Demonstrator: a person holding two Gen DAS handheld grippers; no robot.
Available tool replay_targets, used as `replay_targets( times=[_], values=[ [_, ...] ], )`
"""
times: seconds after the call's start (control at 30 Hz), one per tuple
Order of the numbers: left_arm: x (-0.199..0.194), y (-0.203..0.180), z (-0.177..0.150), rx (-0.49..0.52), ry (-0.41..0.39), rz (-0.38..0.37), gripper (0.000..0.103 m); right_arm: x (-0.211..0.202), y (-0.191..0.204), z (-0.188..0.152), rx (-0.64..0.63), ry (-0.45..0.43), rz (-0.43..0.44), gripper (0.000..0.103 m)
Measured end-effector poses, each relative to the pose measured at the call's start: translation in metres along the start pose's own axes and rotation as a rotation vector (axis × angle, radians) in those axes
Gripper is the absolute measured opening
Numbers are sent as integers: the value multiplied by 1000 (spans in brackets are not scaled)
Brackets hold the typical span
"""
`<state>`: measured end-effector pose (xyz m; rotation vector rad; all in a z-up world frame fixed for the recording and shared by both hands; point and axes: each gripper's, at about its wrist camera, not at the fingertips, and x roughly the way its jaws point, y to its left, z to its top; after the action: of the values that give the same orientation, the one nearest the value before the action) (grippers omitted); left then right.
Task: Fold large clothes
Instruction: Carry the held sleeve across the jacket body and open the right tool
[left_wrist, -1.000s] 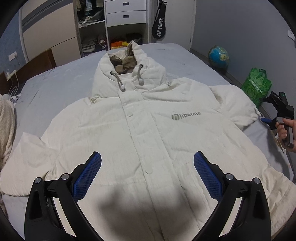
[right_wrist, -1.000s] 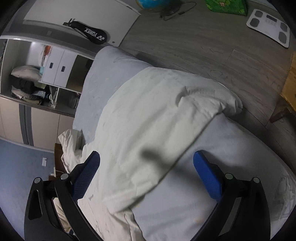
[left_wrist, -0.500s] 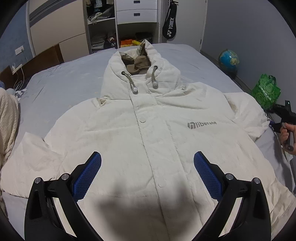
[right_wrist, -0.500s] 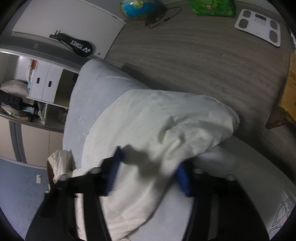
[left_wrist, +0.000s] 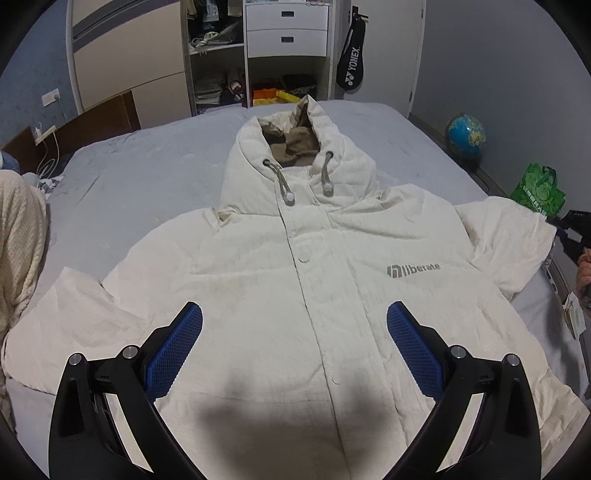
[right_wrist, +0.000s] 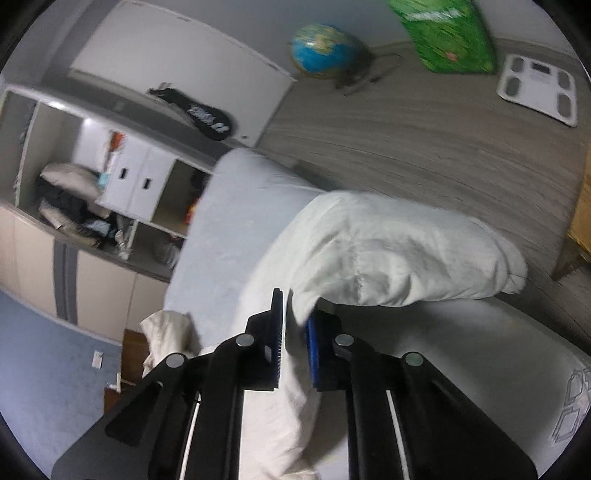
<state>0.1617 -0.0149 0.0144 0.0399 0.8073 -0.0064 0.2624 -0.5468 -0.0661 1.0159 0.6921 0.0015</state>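
A large cream hooded jacket (left_wrist: 295, 280) lies face up and spread flat on the grey bed (left_wrist: 147, 170), hood toward the far wall, both sleeves out to the sides. My left gripper (left_wrist: 293, 332) is open and empty, held above the jacket's lower front. My right gripper (right_wrist: 293, 325) is shut on the jacket's right sleeve (right_wrist: 399, 254) near its underside, and the sleeve bulges up and hangs past the bed edge. The right gripper also shows in the left wrist view (left_wrist: 570, 236) at the sleeve's end.
A cream knitted blanket (left_wrist: 18, 236) lies at the bed's left edge. A wardrobe with drawers (left_wrist: 286, 29) stands beyond the bed. A globe (left_wrist: 464, 133), a green bag (left_wrist: 537, 190) and a white scale (right_wrist: 537, 88) are on the wooden floor to the right.
My right gripper closed on the right sleeve and lifted it. My left gripper drew back and rose slightly, still open.
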Motion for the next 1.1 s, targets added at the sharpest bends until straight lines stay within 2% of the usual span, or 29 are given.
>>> replay_targets(
  times=[0.23, 0.5, 0.77, 0.9, 1.1],
  values=[
    [-13, 18, 6, -40, -23, 14, 96, -11, 73, -23, -133, 30, 120, 6],
    [-24, 42, 9, -98, -33, 34, 96, -1, 147, -81, -288, 130, 205, 6],
    [-34, 52, 10, -124, -46, 26, 96, 5, 185, -119, -351, 203, 242, 6],
    [-33, 52, 11, -128, -41, 18, 96, 6, 191, -140, -401, 253, 244, 6],
    [-32, 53, 12, -130, -32, 17, 96, 20, 208, -195, -535, 362, 233, 6]
  ],
)
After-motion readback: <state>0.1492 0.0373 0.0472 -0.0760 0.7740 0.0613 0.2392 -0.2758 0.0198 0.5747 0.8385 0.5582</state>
